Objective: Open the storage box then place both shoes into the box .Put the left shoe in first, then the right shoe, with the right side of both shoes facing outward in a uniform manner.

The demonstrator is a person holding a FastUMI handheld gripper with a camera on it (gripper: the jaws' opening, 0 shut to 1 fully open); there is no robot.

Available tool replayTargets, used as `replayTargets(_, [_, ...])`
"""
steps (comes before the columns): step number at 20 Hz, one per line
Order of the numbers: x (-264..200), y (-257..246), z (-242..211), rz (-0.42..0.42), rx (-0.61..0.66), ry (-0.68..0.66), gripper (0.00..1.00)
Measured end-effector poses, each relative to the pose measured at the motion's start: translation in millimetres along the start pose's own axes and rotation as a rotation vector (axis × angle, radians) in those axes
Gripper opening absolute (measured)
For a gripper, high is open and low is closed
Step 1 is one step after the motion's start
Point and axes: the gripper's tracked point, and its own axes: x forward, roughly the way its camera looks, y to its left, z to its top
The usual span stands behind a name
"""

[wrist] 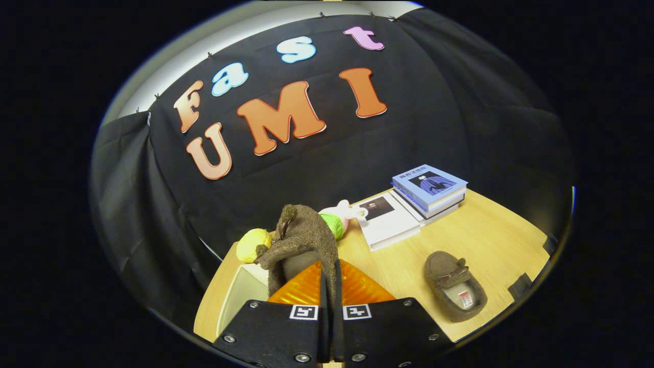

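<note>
At the lower left of the frame, the white box (240,296) is sitting on the tabletop (490,240) with its pale inner wall showing, and an orange ribbed panel (357,289) is lying just ahead of the fingers, beside the box's opening; whether it is the lid I cannot tell. Just above the box, at centre left, a yellow soft toy (252,244) is resting near the tabletop's far edge. The hand-held gripper (330,312) is sitting at the bottom centre, its two black fingers (278,332) nearly together and pinching the thin heel wall of a brown shoe (306,240), which is hanging upright above the box and the orange panel, its toe pointing up and away. Behind that shoe a green and pink toy (340,217) is peeking out. To the right of centre a white book (388,220) is lying flat, touching a stack of blue books (429,188) further right and further back. At the lower right, the second shoe (454,286) is lying on the tabletop, opening upward, well apart from the box
</note>
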Motion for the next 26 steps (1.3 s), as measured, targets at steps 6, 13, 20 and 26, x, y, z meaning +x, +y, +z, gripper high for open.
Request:
replayTargets(6, [5,59,-24,0.076,-0.018,0.037,0.03])
replayTargets(13, [24,95,-77,0.077,-0.032,0.115,0.03])
replayTargets(20, [30,120,-114,0.086,-0.066,0.193,0.05])
replayTargets(26, [22,128,-101,0.11,-0.09,0.161,0.61])
